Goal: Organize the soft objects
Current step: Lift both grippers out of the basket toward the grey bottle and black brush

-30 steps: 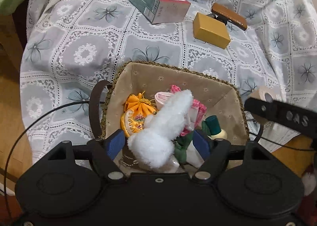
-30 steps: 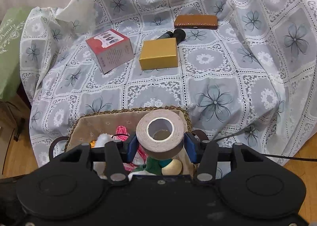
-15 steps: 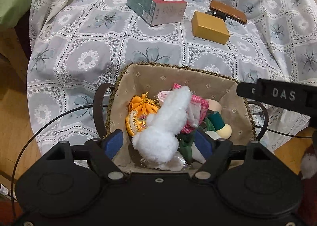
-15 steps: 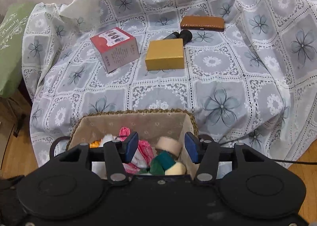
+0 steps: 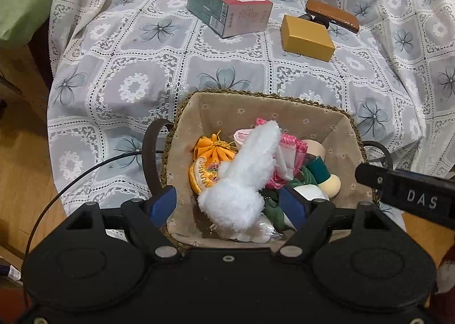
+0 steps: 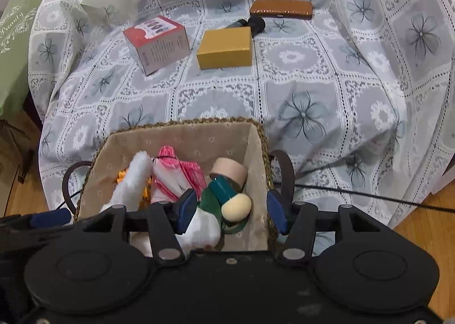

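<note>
A fabric-lined woven basket [image 5: 284, 116] is seen at the near edge of a lace-covered surface [image 5: 142, 68], and the soft objects are gathered inside it: a white fluffy plush [image 5: 244, 179] stands propped up near the middle, an orange pouch [image 5: 210, 153] lies to its left, a pink-and-white cloth [image 6: 173, 179] sits behind it, and green fabric [image 6: 210, 204] is bunched at the right. A roll of tape [image 6: 230, 171] rests on its side against the basket's right wall, with a teal-handled, cream-headed piece [image 6: 230, 198] just in front. The left claw [image 5: 229, 203] is held over the near part of the basket, its jaws having just been opening; the plush stands between them, clear of both pads. The right claw [image 6: 231, 211] is likewise spread with nothing gripped (its jaws, too, have just been widening), one finger inside the basket and one outside its right rim. Farther back on the cloth lie a red-topped box [image 5: 227, 8], a yellow box [image 5: 307, 38] and a brown case [image 5: 331, 15], well apart from the basket.
</note>
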A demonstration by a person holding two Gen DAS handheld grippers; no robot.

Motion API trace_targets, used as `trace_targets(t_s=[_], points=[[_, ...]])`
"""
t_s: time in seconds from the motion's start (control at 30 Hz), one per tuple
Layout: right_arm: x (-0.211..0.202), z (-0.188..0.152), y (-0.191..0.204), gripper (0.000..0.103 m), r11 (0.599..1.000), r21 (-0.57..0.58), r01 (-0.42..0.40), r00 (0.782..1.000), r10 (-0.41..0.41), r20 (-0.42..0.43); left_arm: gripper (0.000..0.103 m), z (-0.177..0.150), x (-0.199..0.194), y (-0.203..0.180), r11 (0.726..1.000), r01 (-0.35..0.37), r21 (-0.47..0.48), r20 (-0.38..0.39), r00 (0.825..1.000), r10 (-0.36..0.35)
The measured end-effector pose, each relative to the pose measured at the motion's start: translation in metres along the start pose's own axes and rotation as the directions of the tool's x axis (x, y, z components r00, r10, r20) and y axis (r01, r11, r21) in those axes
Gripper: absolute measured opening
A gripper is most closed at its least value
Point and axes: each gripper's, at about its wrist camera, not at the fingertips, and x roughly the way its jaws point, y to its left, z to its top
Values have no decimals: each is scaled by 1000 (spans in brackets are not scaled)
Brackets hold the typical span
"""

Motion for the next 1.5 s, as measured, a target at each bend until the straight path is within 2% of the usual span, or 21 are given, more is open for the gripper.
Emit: trace_targets(t_s=[0.1,0.23,0.47,0.73,0.9,1.07,1.5], points=[[4,-2,-1,55,1000,0,-5,1000,5,-19,76,0,-1,0,1000,-9,6,4,1000,9],[9,-4,-1,55,1000,-8,-8,999,7,-50,85,1,-4,0,1000,-23,17,13,1000,23],[18,1,-4,56,1000,-12,-10,994,8,-113,86,7,-3,-7,997,-42,61,12,999,41],[25,26,-11,58,1000,-8,-11,989,10,-148,86,26,4,-8,997,-15,72,-31,999,17],[29,52,-13,58,1000,-2,-22,989,21,-144,86,47,8,-6,997,-15,73,-28,999,17],[27,86,-9,60,999,-30,-27,996,25,-90,86,70,17,-7,997,-13,80,-25,1000,15],[74,197,-24,63,996,-65,64,997,-62,42,86,142,53,-22,990,5,142,-8,1000,-4]])
